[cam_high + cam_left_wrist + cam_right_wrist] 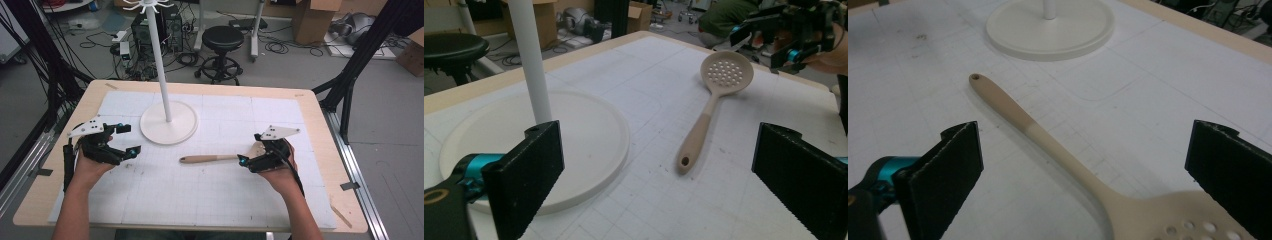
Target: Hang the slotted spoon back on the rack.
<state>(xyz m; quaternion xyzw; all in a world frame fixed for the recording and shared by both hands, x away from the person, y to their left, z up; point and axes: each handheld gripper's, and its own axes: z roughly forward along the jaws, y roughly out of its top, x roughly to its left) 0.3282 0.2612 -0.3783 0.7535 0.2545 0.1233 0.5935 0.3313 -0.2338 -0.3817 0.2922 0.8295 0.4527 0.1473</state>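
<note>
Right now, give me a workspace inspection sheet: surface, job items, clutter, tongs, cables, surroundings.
Surface: white grid mat on wooden table, light scuffs.
Job's things: slotted spoon lying flat; white stand upright on its round base.
Clutter: nothing seen.
Tongs: left tongs open, above the mat; right tongs open over the spoon, not touching.
Cables: black cable along right wrist.
Surroundings: black stool, cardboard boxes, floor wiring.

The white stand (167,120), with its round base and upright pole, occupies the far centre of the gridded mat (210,195). The slotted spoon (210,159) lies flat across mid-mat, handle end near the base but apart from it. Open mat lies between the left gripper (125,139) and the spoon handle. The near half of the mat is unobstructed between both forearms.
</note>
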